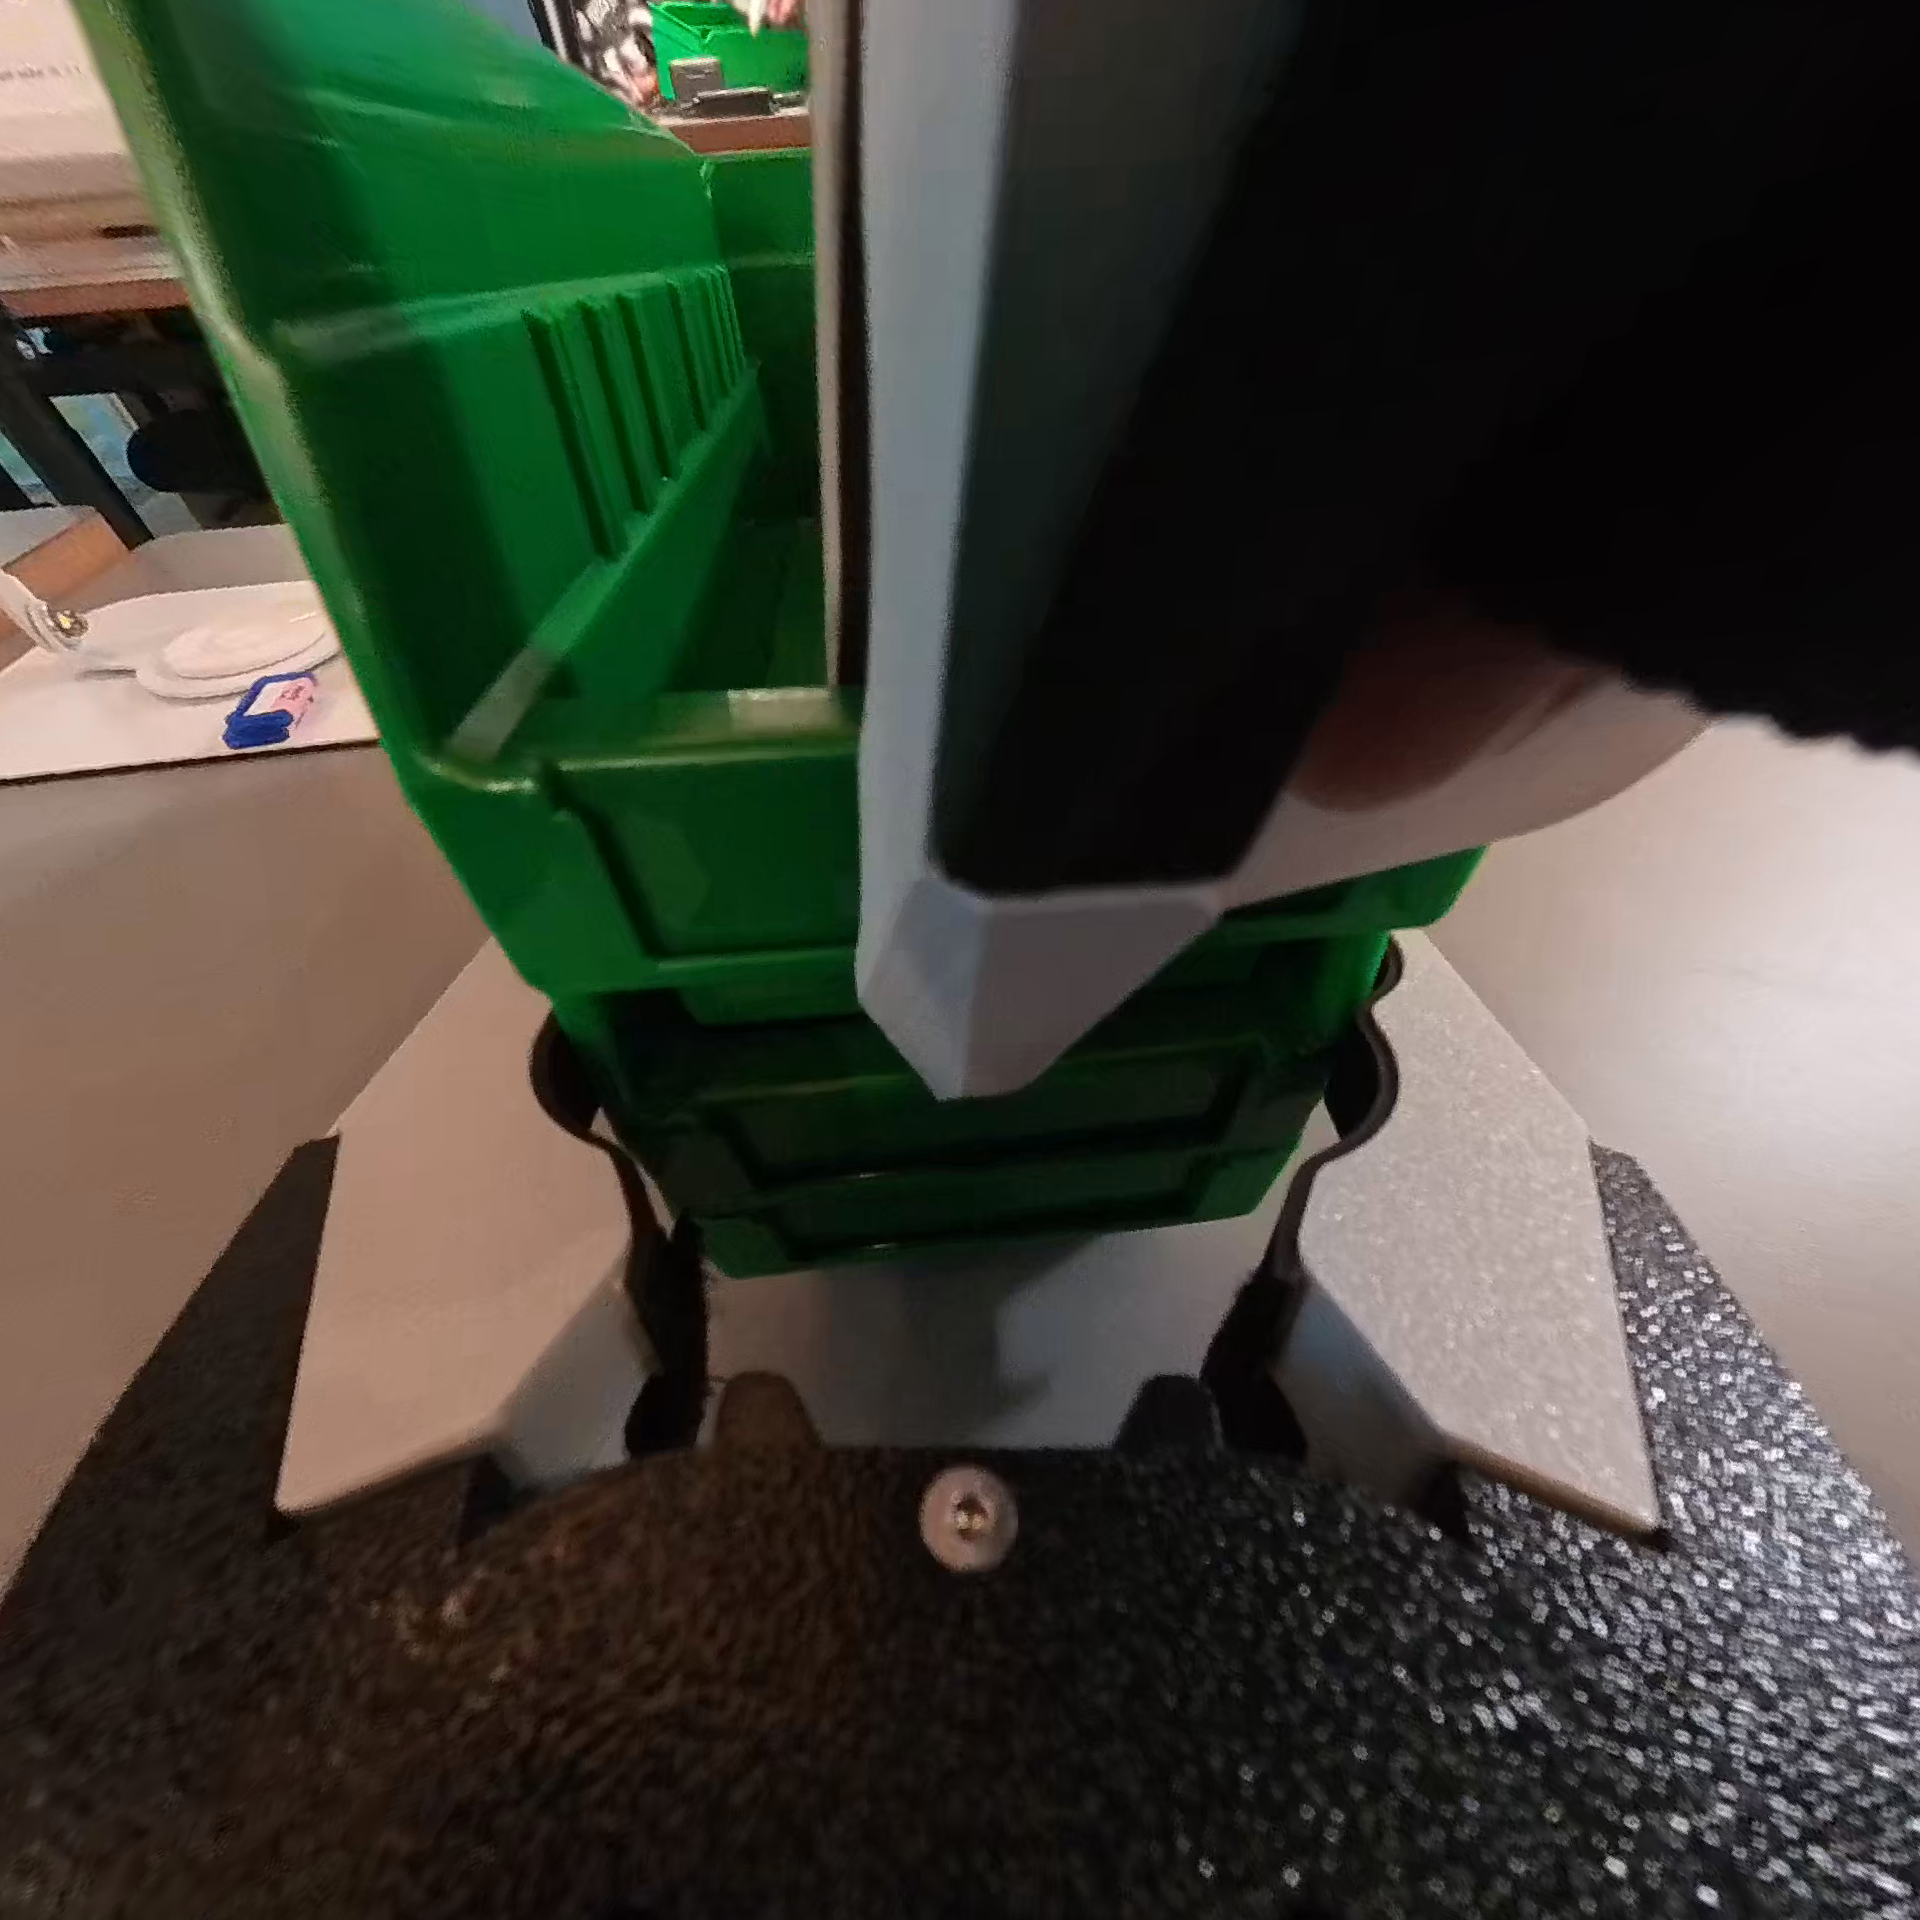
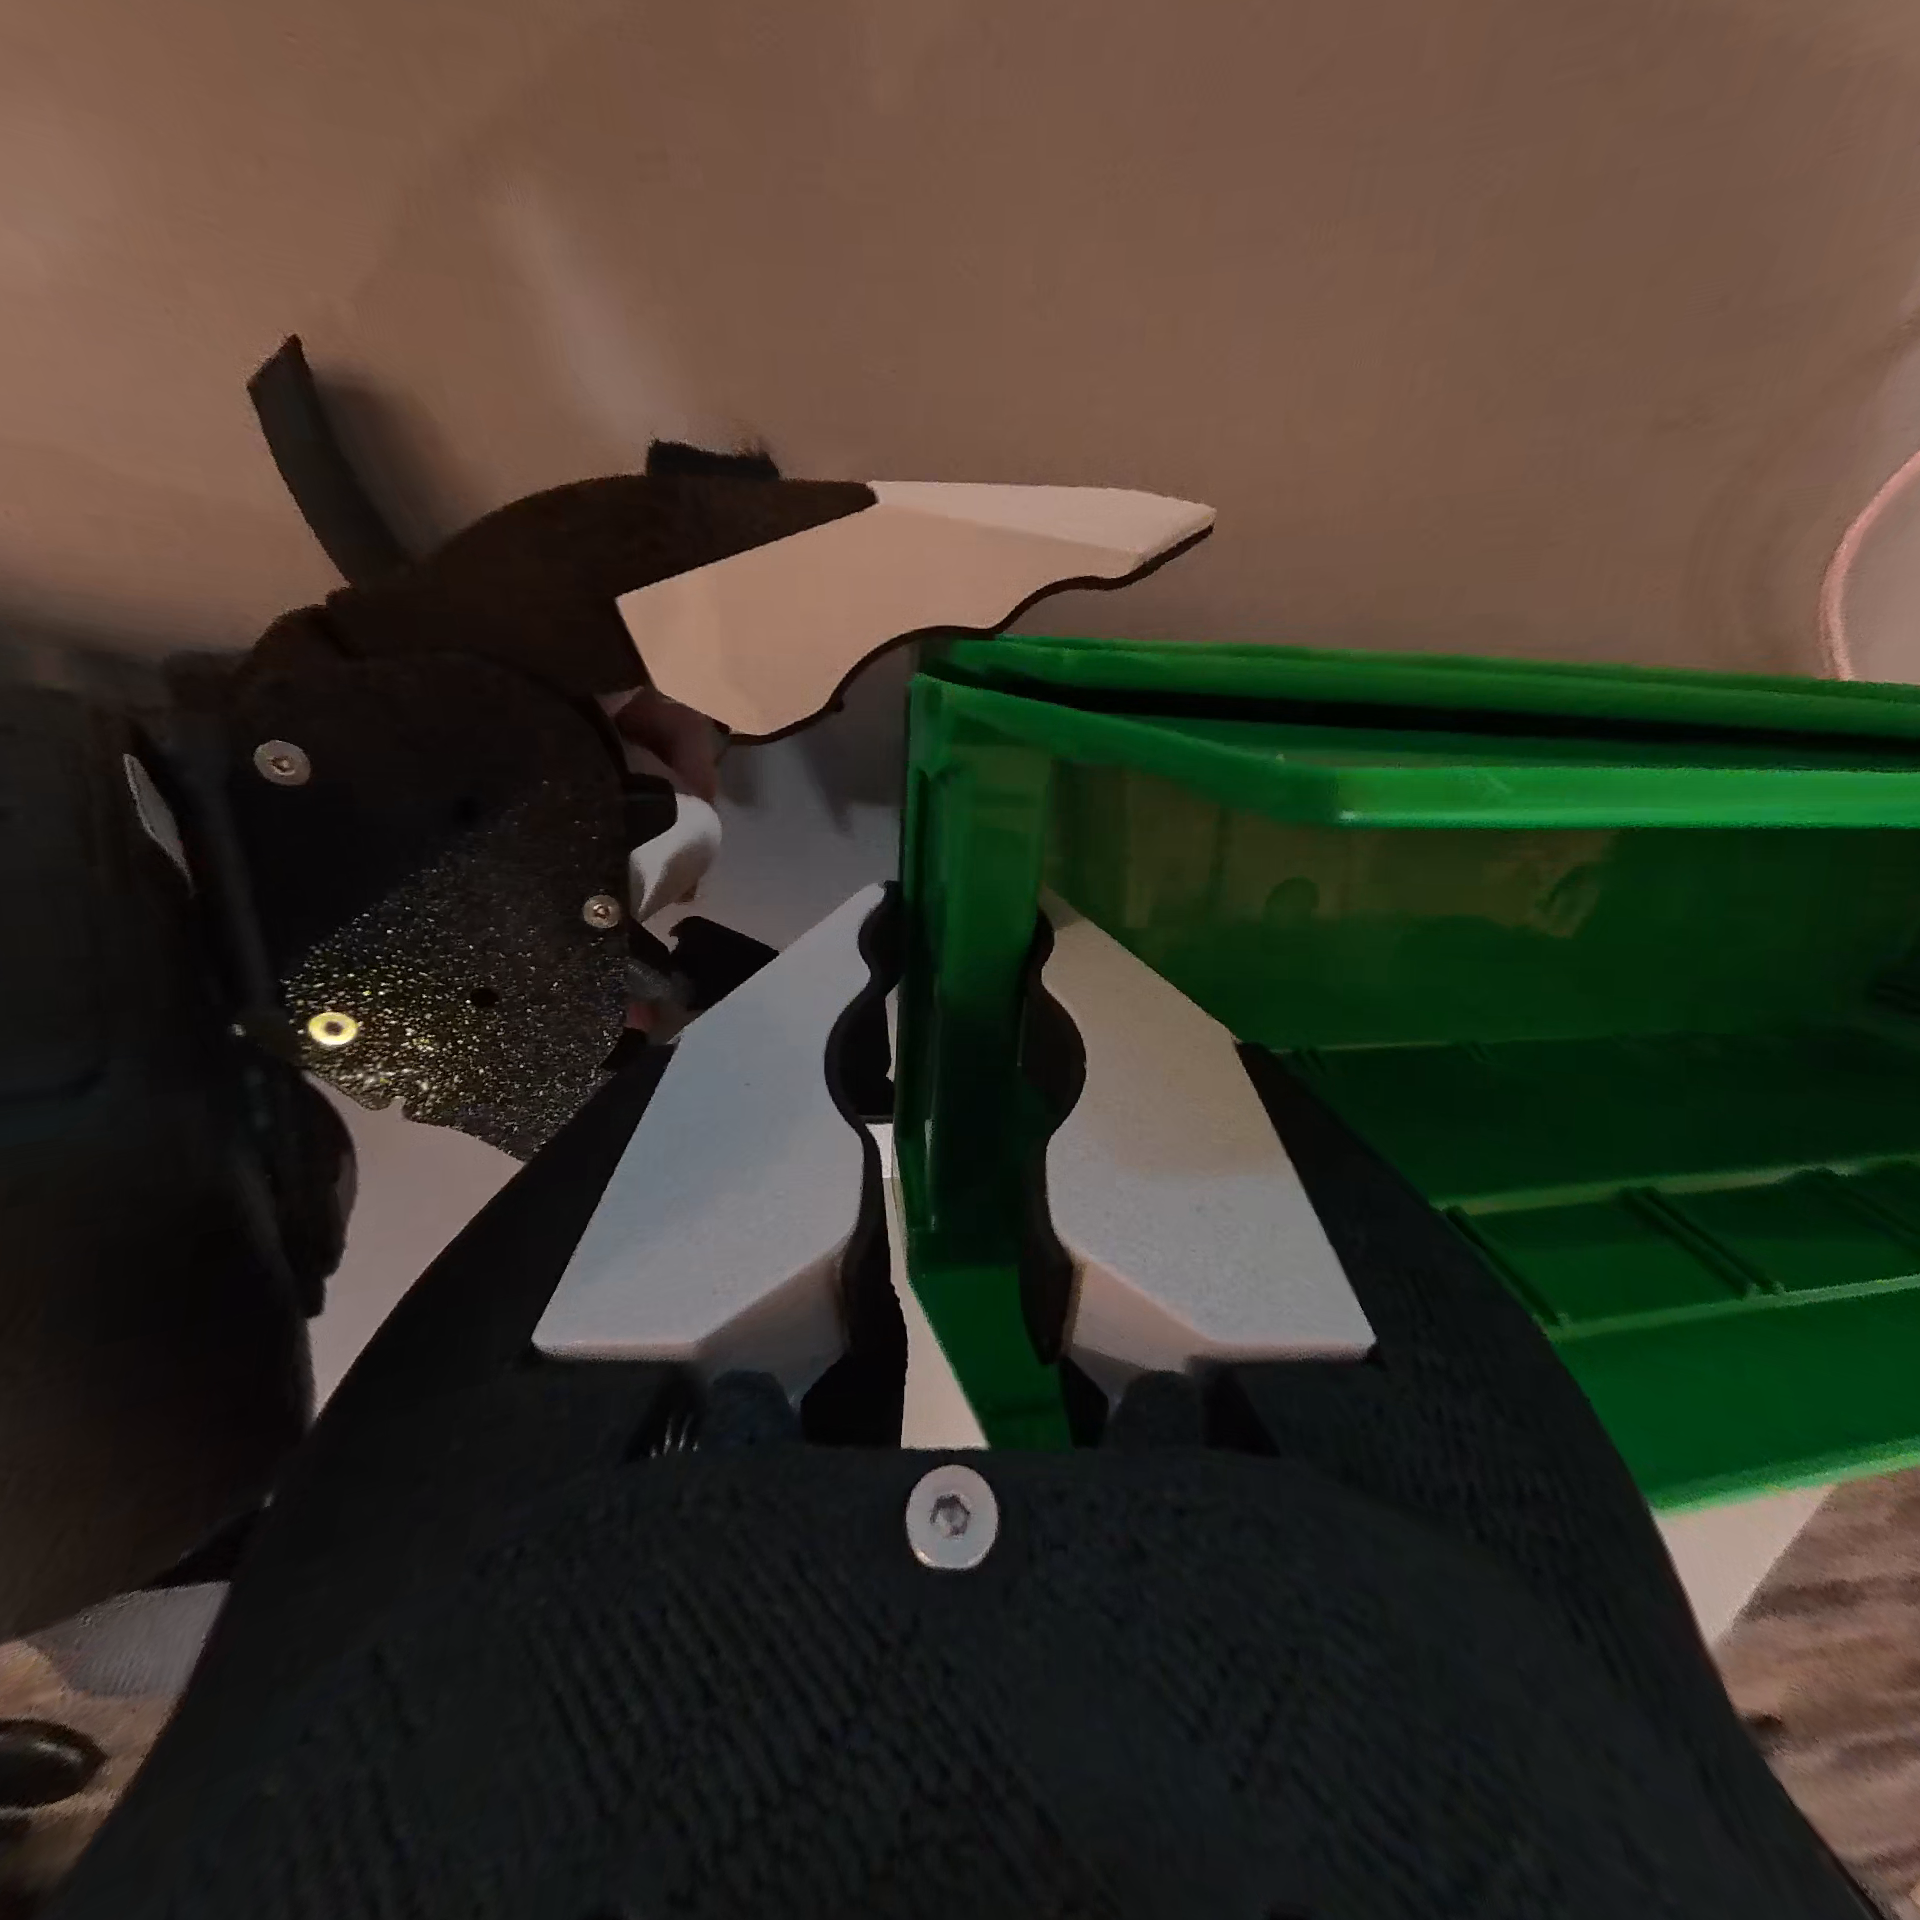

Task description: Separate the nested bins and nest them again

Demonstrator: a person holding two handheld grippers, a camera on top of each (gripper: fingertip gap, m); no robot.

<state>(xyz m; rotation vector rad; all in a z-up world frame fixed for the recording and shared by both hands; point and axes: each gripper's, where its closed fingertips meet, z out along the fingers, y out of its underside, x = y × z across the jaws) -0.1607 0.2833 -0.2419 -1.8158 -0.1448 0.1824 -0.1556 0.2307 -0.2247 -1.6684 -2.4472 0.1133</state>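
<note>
**Bins still nested, both tools gripping for the pull-apart**

The green bins (image 1: pixel 582 499) sit as one stack, tipped up off the grey worktop (image 1: pixel 187 935) and held between the two tools. In the left wrist view at least three stepped front lips show one behind the other toward 6 o'clock, so by my reading no bin is free yet: the separating is only beginning, and the re-nesting is all still to come.

The left tool (image 1: pixel 966 1132) is clamped across the narrow end of the stack, its pale fingers (image 1: pixel 457 1226) pressing the bin sides at 9 and 3 o'clock. The right tool (image 2: pixel 961 1049) is pinched on the upright wall of the innermost bin (image 2: pixel 1455 935), one finger inside, one outside; a second rim shows just behind it at 12 o'clock.

Farther out, at 9 o'clock in the left wrist view, white round lids (image 1: pixel 229 649) and a small blue object (image 1: pixel 268 712) lie on the worktop. Another green bin (image 1: pixel 727 47) stands far off at 12 o'clock.
</note>
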